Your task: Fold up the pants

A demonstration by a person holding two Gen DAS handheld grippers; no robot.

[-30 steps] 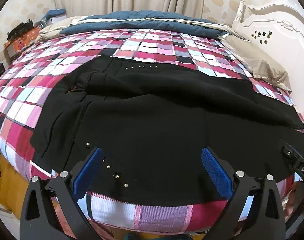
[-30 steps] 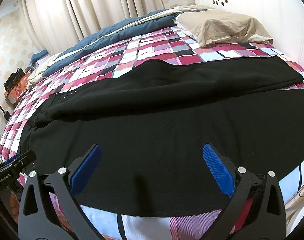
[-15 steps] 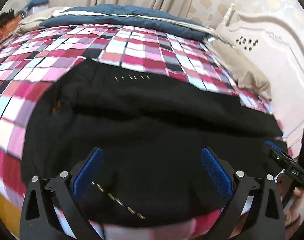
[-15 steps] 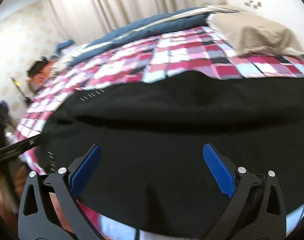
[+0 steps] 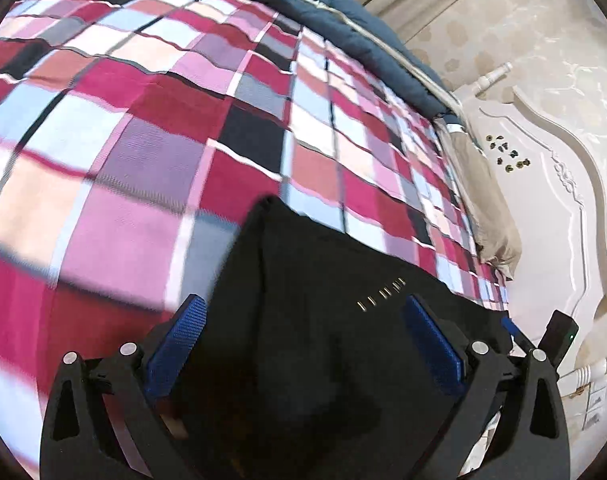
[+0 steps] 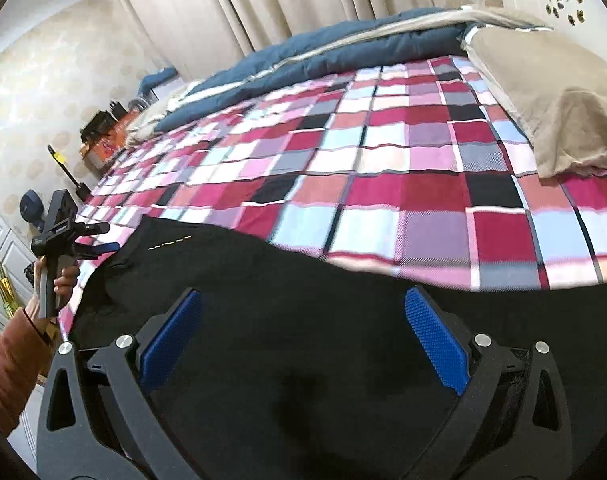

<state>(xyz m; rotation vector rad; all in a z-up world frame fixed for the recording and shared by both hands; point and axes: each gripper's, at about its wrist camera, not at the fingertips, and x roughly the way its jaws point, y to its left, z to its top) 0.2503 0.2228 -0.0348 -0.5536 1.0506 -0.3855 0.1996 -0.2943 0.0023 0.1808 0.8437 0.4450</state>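
Black pants with a short row of gold studs lie spread on the plaid bedspread. My left gripper hangs low over one end of them, wide open, its blue pads on either side of the cloth. In the right wrist view the pants fill the bottom, studs at the left. Over their near edge my right gripper is open with nothing pinched. A hand holds the left gripper at the pants' left end. Whether any pad touches the cloth is unclear.
A beige pillow lies at the right by the white headboard. A blue duvet is bunched along the far side below the curtains. Clutter sits past the bed's far left corner.
Both grippers have dropped closer to the pants and pushed forward. The left view has swung right toward the headboard, over the studded end. Both jaws stay open.
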